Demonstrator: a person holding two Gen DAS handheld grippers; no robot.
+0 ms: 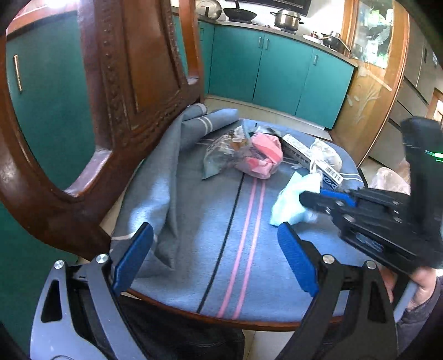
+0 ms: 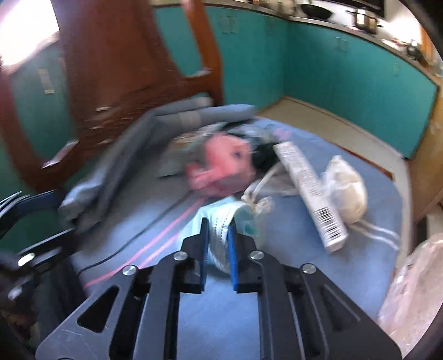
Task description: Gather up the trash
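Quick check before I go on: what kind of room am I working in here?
Most likely a home kitchen: teal base cabinets under a counter, a steel pot and a wok on the stove, and a carved wooden chair holding the trash.

A cloth (image 1: 210, 221) covers the chair seat (image 1: 249, 322), bunched against the chair back (image 1: 133, 91) on the left. On it, a bag (image 1: 260, 155) lies towards the far edge; right of it a box (image 1: 310, 155), then a wad (image 2: 346, 191). Nearer, a mask (image 2: 221, 221) lies between the right claw's (image 2: 218, 229) pads. Cabinets (image 1: 277, 66) stand behind.
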